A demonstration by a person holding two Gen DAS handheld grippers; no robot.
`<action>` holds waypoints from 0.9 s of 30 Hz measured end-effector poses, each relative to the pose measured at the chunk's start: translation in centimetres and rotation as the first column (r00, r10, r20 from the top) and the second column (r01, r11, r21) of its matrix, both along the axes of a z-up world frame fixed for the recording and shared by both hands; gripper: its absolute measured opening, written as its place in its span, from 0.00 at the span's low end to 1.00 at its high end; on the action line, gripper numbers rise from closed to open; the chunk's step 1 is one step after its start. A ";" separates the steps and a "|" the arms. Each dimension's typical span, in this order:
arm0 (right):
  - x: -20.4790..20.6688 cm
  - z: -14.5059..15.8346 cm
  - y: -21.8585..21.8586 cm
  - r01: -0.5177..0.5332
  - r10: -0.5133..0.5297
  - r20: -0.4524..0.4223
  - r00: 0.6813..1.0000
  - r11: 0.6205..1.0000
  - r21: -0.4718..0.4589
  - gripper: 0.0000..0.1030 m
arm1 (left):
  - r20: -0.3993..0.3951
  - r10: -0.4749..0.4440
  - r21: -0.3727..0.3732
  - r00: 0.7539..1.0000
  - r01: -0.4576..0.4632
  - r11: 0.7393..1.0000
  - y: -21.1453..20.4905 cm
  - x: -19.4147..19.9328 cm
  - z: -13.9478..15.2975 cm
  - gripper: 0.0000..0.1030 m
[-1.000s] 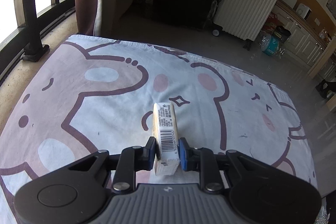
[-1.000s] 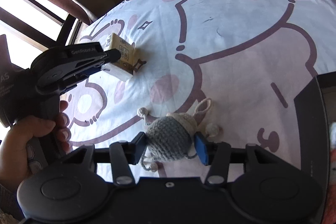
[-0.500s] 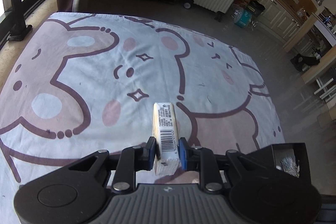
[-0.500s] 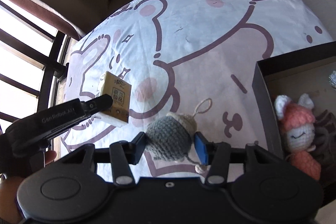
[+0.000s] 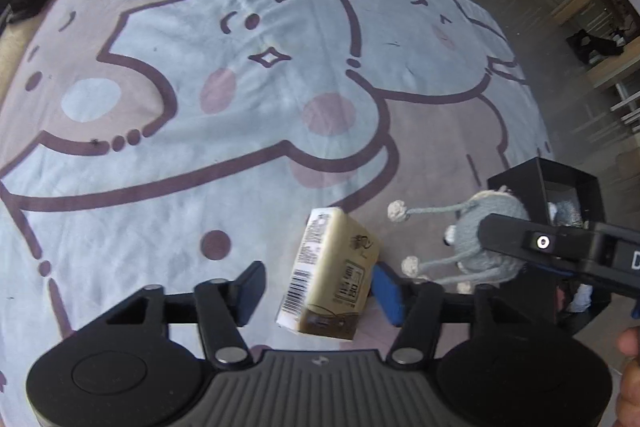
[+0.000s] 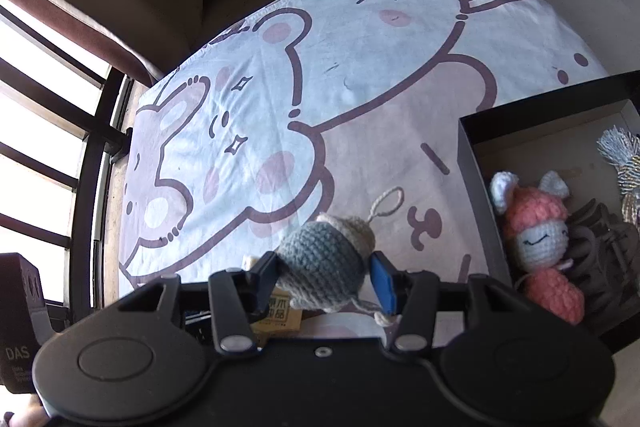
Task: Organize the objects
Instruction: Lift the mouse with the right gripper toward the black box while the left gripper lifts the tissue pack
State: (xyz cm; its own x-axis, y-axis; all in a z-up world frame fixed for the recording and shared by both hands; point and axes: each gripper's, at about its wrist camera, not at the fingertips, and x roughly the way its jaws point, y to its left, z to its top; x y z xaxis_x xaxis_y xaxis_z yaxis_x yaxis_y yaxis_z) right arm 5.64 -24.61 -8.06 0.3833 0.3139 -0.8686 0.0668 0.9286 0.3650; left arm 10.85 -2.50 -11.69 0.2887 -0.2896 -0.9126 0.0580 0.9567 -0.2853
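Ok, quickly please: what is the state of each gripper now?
Left gripper: jaws opening, small carton loose between them, no longer clamped.
Right gripper: shut on the grey knitted toy.

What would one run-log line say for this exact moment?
left gripper: jaws opening, carton loose between | right gripper: shut on grey knitted toy | black box: beside
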 end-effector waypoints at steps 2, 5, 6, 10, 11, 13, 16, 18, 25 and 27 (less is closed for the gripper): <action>0.0 0.0 -0.1 0.000 0.000 0.000 1.000 1.000 -0.003 0.50 | 0.021 -0.016 0.051 1.000 0.015 0.999 -0.2 -0.1 0.3 0.69; 0.0 0.0 -0.2 0.004 -0.004 -0.002 1.000 1.000 -0.003 0.50 | 0.056 -0.073 0.129 0.996 0.065 0.989 -1.0 -0.1 0.5 0.69; 0.0 0.0 -0.3 0.005 -0.005 -0.003 1.000 1.000 -0.002 0.50 | 0.067 -0.102 0.153 0.992 0.091 0.984 -1.3 -0.2 0.6 0.69; 0.0 0.0 -0.3 0.002 -0.001 -0.004 1.000 1.000 0.002 0.50 | 0.070 -0.211 0.213 0.975 0.192 0.958 -2.9 -0.7 0.2 0.72; 0.0 0.0 -0.3 0.000 0.000 -0.004 1.000 1.000 0.002 0.50 | 0.066 -0.228 0.221 0.971 0.209 0.953 -3.2 -0.7 0.0 0.72; 0.0 0.0 -0.3 -0.005 0.005 -0.003 1.000 1.000 0.000 0.50 | 0.064 -0.249 0.237 0.966 0.228 0.944 -3.7 -0.7 -0.5 0.72; -0.1 0.0 -0.3 -0.011 0.011 -0.006 1.000 1.000 -0.002 0.50 | 0.071 -0.260 0.236 0.963 0.237 0.942 -4.0 -0.5 -0.8 0.62; -0.1 0.0 -0.2 -0.016 0.016 -0.006 1.000 1.000 -0.006 0.50 | 0.061 -0.251 0.232 0.966 0.231 0.945 -4.1 -0.3 -1.0 0.50; -0.1 0.2 -0.4 -0.021 0.021 -0.009 1.000 1.000 -0.020 0.50 | 0.079 -0.210 0.245 0.974 0.186 0.952 -3.6 -0.2 0.3 0.45; -0.2 0.4 -0.4 -0.025 0.025 -0.005 1.000 0.999 -0.020 0.50 | 0.108 -0.187 0.237 0.976 0.157 0.959 -3.3 -0.3 1.3 0.45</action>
